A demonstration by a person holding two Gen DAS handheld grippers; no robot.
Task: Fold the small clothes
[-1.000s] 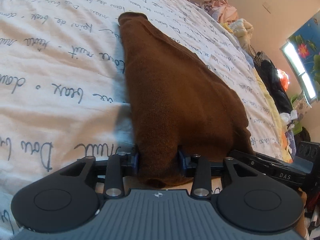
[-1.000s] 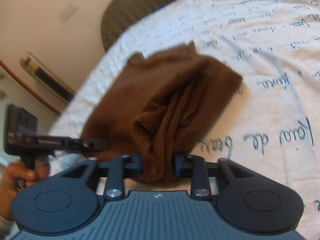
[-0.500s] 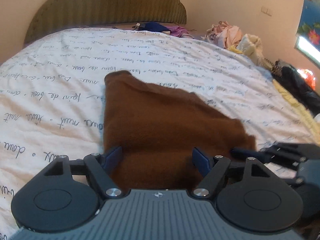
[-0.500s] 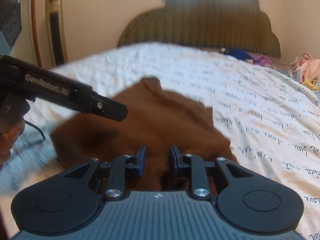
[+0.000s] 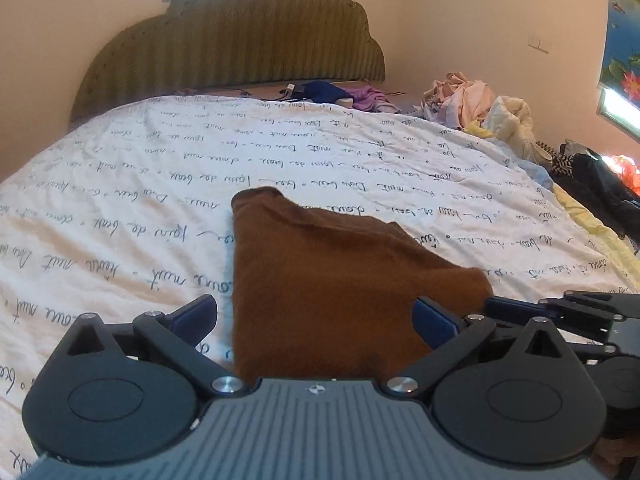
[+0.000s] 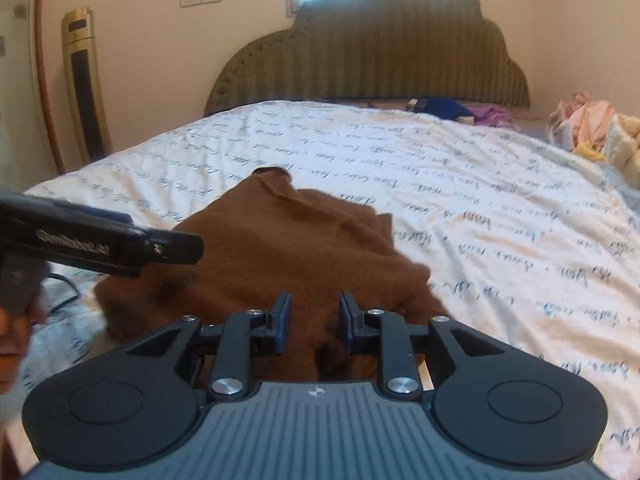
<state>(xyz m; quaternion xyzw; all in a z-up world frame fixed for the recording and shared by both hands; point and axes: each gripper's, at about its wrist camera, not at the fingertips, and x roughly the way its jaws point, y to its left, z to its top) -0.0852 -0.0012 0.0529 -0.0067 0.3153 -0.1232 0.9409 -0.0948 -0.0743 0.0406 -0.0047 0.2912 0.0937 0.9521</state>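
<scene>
A small brown knit garment (image 5: pixel 328 276) lies folded on the white bedsheet with script print (image 5: pixel 120 208); it also shows in the right wrist view (image 6: pixel 280 248). My left gripper (image 5: pixel 316 316) is open wide, its jaws either side of the garment's near edge, holding nothing. My right gripper (image 6: pixel 314 316) has its jaws close together with a gap over the garment's near edge; brown cloth shows between them, and I cannot tell if it is pinched. The left gripper's body (image 6: pixel 100 244) shows at the left of the right wrist view.
A padded olive headboard (image 5: pixel 240 40) stands at the far end of the bed. Blue and purple clothes (image 5: pixel 340 94) lie near it. A pile of pale clothes (image 5: pixel 480 108) and dark items (image 5: pixel 600 184) lie along the right side. A tall fan heater (image 6: pixel 84 84) stands at the left wall.
Both grippers have laid the garment down and drawn back and up. The left gripper has let go and opened wide. The right gripper's jaws have parted slightly.
</scene>
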